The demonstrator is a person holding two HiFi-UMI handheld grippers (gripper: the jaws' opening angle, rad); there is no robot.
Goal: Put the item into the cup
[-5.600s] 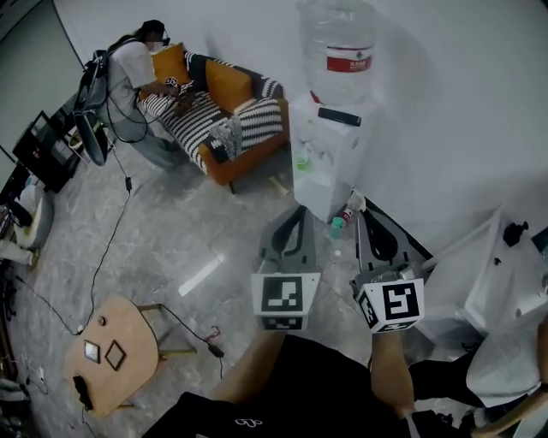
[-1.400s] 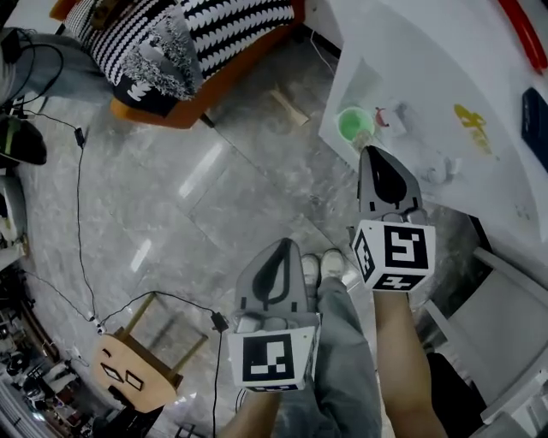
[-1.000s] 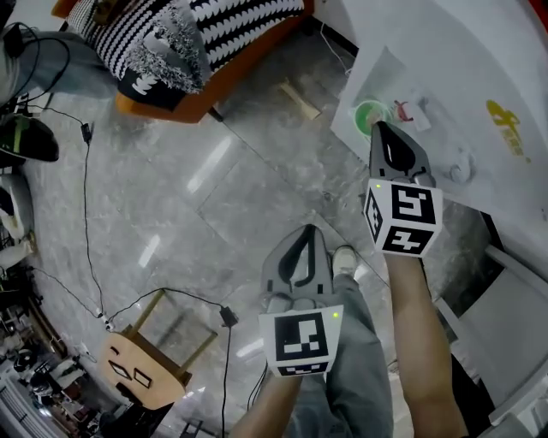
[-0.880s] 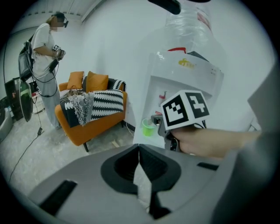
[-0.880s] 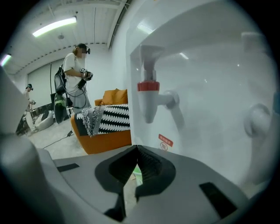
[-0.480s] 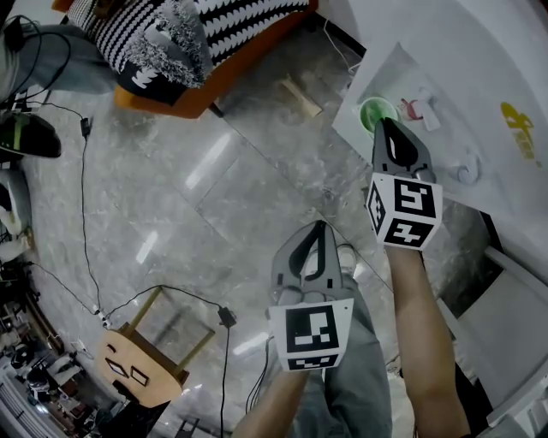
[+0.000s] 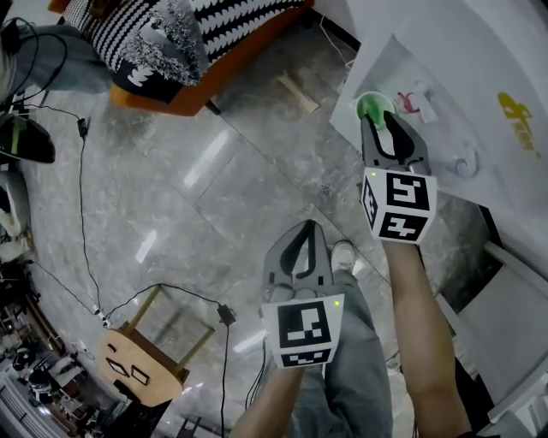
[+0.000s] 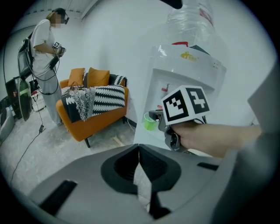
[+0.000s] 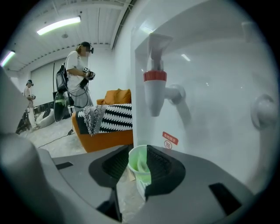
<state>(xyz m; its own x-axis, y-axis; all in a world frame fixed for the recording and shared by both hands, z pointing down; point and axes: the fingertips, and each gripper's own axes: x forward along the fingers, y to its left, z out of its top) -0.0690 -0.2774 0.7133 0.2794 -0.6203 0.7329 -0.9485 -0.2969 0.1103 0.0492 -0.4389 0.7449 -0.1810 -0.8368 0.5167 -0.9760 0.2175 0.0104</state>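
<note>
The cup (image 9: 139,168) is thin, translucent green plastic, and the water dispenser (image 9: 210,100) behind it is smooth white plastic with a soft gloss, its tap (image 9: 154,94) banded in red plastic. The floor (image 7: 214,188) is polished grey stone-look tile that mirrors the lights. The sofa (image 7: 184,103) is smooth orange upholstery under a black-and-white knitted throw (image 7: 240,17), and the stool (image 7: 133,376) has a pale matt wooden seat.

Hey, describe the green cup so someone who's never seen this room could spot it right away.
Find the tall white water dispenser near the orange sofa. In its front recess, below the white tap with the red collar, stands a small translucent green plastic cup, the only green thing there.
</note>
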